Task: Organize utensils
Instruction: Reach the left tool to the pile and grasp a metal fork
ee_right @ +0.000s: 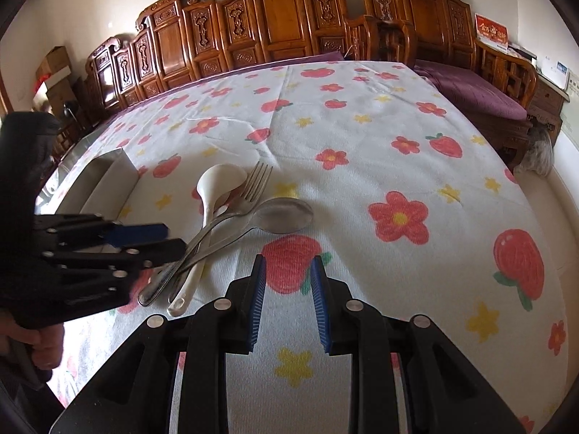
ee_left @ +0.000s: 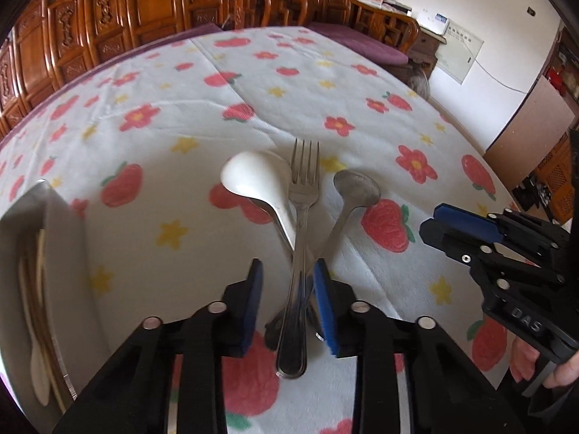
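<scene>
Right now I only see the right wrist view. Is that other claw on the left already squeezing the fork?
Observer: No. The left wrist view shows the left gripper open, its pads straddling the fork handle without clamping it.
Operator: And the box beside it, is anything inside?
Observer: Yes. The container already holds what look like chopsticks and a pale spoon-like utensil.
</scene>
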